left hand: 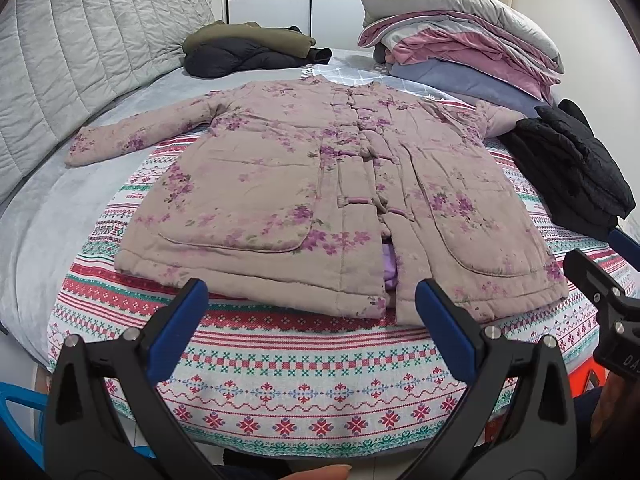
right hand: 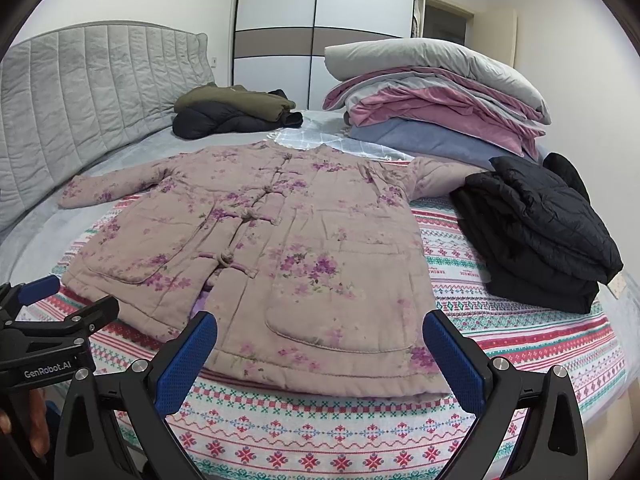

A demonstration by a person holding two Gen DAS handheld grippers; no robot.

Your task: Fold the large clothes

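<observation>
Grey headboard (left hand: pixel 80 60), nine o'clock. Olive and dark jackets (left hand: pixel 248 50), eleven o'clock. Floral padded coat (left hand: pixel 320 184), centre, spread flat and buttoned on patterned blanket (left hand: pixel 304 392). Folded bedding stack (left hand: pixel 460 40), one o'clock. Black folded jacket (left hand: pixel 572 168), three o'clock. Left gripper (left hand: pixel 312 320) and right gripper (right hand: pixel 320 356), six o'clock: jaws wide apart, empty, above the hem.

One floral padded jacket (left hand: pixel 280 184) is counted, spread flat on one bed (left hand: pixel 60 216). Two sets of tongs are seen, the left tongs (left hand: pixel 312 320) and the right tongs (right hand: pixel 320 356), each with two blue pads. Three other dark garments are made out: one olive jacket (left hand: pixel 248 36) lying on one black puffer (left hand: pixel 236 60), and one folded black jacket (left hand: pixel 572 168). One stack of folded bedding (left hand: pixel 460 36) is counted.
</observation>
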